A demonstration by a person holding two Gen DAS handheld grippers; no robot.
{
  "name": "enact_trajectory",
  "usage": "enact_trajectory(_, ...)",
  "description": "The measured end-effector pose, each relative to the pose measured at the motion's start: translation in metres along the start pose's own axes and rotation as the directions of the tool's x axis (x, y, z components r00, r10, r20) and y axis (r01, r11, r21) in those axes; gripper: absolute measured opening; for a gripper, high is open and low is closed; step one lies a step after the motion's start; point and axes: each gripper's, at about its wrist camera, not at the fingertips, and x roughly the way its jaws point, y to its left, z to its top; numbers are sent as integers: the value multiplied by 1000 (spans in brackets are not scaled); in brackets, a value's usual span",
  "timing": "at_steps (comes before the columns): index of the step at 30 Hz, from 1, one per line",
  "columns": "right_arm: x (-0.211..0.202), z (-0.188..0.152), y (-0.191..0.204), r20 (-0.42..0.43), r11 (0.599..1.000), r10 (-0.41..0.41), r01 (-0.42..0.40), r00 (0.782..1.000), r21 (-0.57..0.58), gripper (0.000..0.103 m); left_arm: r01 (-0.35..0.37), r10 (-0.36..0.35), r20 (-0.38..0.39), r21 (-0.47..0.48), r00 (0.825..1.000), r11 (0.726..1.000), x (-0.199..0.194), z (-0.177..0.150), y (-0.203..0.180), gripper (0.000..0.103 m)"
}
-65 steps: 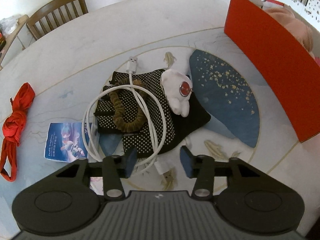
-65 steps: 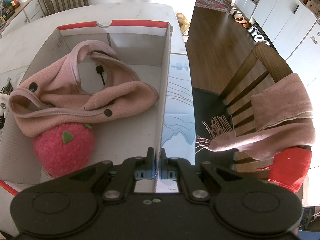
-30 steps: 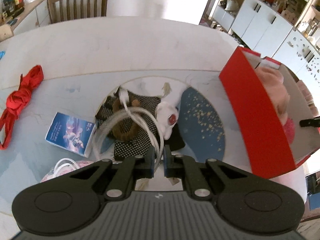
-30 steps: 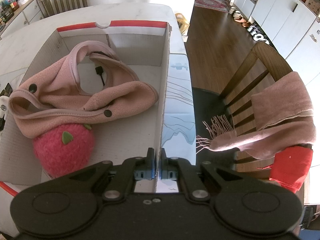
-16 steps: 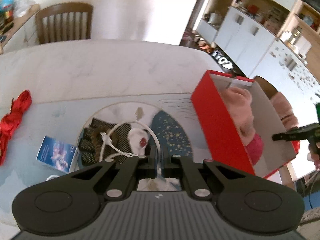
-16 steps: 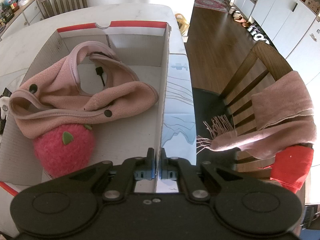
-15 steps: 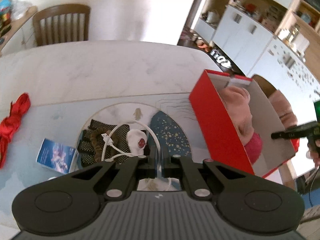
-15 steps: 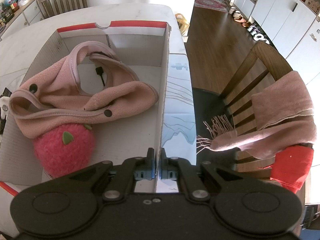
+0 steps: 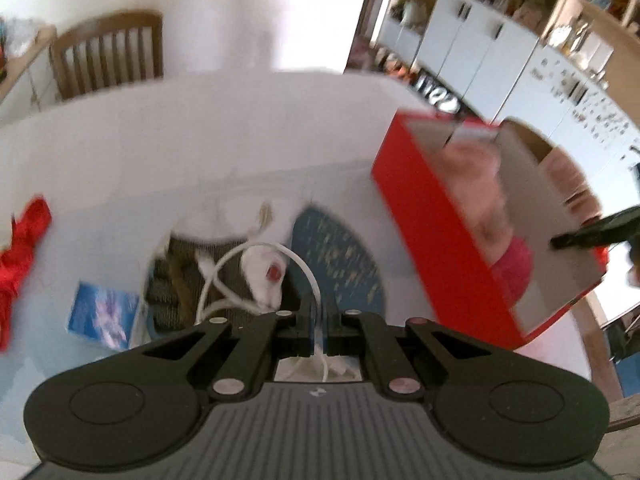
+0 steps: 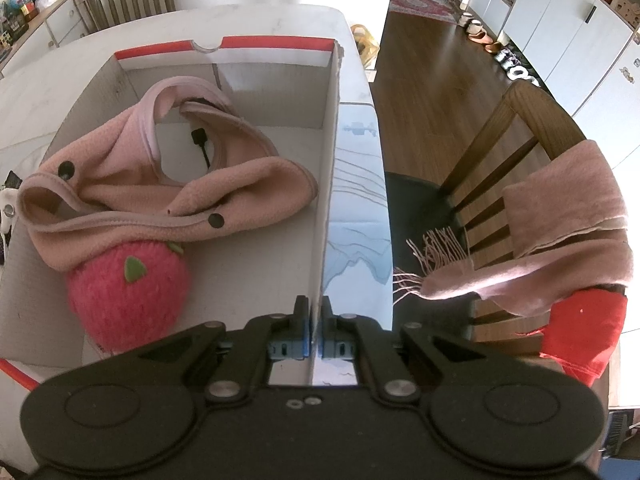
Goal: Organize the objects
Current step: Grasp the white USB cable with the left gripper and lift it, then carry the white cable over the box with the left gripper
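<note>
White marble counter (image 9: 200,132), left view blurred. Your left gripper (image 9: 318,320) has its fingers clamped on the white cable (image 9: 264,250), its loop raised above the black cloth (image 9: 168,284). Your right gripper (image 10: 315,334) pinches the red box (image 10: 328,184) wall; the box holds a pink scarf (image 10: 160,192).

My left gripper (image 9: 319,322) is raised above the table, jaws closed on the white USB cable (image 9: 298,264). My right gripper (image 10: 315,330) sits low and level, jaws pinched on the box wall (image 10: 329,184).
</note>
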Motion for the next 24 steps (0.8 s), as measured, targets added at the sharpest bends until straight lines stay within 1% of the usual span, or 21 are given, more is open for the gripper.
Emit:
enact_trajectory(3, 0, 0, 0, 0, 1000, 1, -1, 1000, 1, 2, 21, -22, 62, 26, 998, 999, -23, 15, -9, 2)
enact_trajectory(6, 0, 0, 0, 0, 1000, 0, 0, 1000, 0, 2, 44, -51, 124, 56, 991, 997, -46, 32, -19, 2)
enact_trajectory(9, 0, 0, 0, 1, 1000, 0, 0, 1000, -1, 2, 69, -85, 186, 92, 979, 993, -69, 52, -31, 2)
enact_trajectory(13, 0, -1, 0, 1, 1000, 0, 0, 1000, -1, 3, 89, -130, 252, 168, 959, 982, -94, 76, -52, 2)
enact_trajectory(17, 0, -2, -1, 2, 1000, 1, -1, 1000, -2, 2, 120, -189, 277, 247, 942, 961, -104, 97, -78, 2)
enact_trajectory(20, 0, -2, -1, 1, 1000, 1, -1, 1000, -3, 3, 140, -227, 269, 307, 936, 941, -101, 108, -101, 2)
enact_trajectory(24, 0, -2, 0, 2, 1000, 0, 0, 1000, -4, 3, 176, -284, 243, 387, 928, 905, -88, 114, -135, 2)
